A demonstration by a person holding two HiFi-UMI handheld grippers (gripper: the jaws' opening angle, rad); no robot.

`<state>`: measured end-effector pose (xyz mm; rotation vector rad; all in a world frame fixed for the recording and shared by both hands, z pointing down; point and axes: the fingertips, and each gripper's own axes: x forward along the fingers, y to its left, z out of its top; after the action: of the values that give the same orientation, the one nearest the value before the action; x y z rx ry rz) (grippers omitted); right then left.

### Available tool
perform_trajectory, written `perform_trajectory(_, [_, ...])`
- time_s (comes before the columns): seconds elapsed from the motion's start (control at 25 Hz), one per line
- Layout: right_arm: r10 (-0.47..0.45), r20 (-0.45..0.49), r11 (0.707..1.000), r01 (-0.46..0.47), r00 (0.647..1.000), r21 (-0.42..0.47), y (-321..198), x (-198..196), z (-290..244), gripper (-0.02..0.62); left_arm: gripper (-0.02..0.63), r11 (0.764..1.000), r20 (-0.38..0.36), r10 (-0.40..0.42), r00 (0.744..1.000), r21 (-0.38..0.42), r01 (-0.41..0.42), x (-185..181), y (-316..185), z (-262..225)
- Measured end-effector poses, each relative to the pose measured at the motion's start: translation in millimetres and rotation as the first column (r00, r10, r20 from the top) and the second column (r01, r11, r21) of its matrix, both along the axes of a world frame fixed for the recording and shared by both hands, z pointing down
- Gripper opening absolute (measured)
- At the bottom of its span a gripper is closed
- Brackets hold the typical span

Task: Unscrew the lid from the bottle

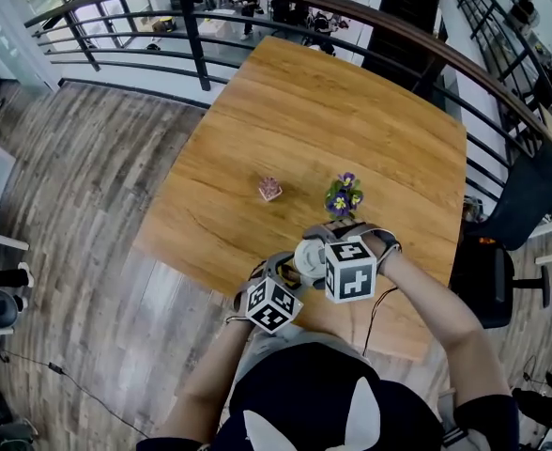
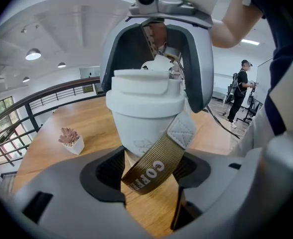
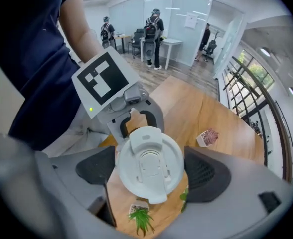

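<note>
A white bottle [image 2: 136, 128] with a brown carry strap [image 2: 154, 171] is held above the table's near edge. My left gripper [image 2: 146, 178] is shut on its narrow lower body from the side. Its white round lid [image 3: 149, 164] with a flip tab faces up at my right gripper [image 3: 149, 171]. That gripper comes down from above with one pad [image 3: 95, 169] on each side of the lid's rim, jaws wide and hardly touching it. In the head view both grippers meet at the bottle [image 1: 308, 256], left gripper [image 1: 285, 272] below, right gripper [image 1: 315, 244] beside it.
On the wooden table [image 1: 351, 111] stand a pink succulent in a small white pot [image 1: 269, 189] and a purple-flowered plant [image 1: 344, 195], just beyond the bottle. A railing [image 1: 257, 7] runs behind the table and an office chair [image 1: 501, 242] stands at the right.
</note>
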<state>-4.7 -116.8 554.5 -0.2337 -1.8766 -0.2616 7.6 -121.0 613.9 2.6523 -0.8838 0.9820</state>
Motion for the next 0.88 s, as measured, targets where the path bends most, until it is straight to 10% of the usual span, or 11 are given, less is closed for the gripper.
perform_trajectory(0.24, [0.362,0.331,0.93,-0.361,0.872,-0.067,-14.7,-14.8,-32.7,0.463,0.281,1.0,0.002,-0.013,1.0,-0.001,0.013,-1.9,-0.3,1.3])
perform_trajectory(0.6, [0.793,0.476,0.543,-0.797,0.38,-0.267,-28.3,5.8,-29.2,0.453,0.281,1.0,0.009,-0.025,1.0,-0.01,0.025,-2.8,0.0,1.8])
perform_trajectory(0.72, [0.809,0.492,0.473,-0.853,0.322,-0.22,-26.6,8.4,-23.9,0.447,0.281,0.999,0.011,-0.03,0.999,-0.011,0.03,-2.1,0.5,0.2])
perform_trajectory(0.88, [0.797,0.524,0.452,-0.873,0.302,-0.184,-24.8,5.5,-21.0,0.431,0.281,0.999,0.012,-0.032,0.999,-0.014,0.032,-2.6,1.7,1.9])
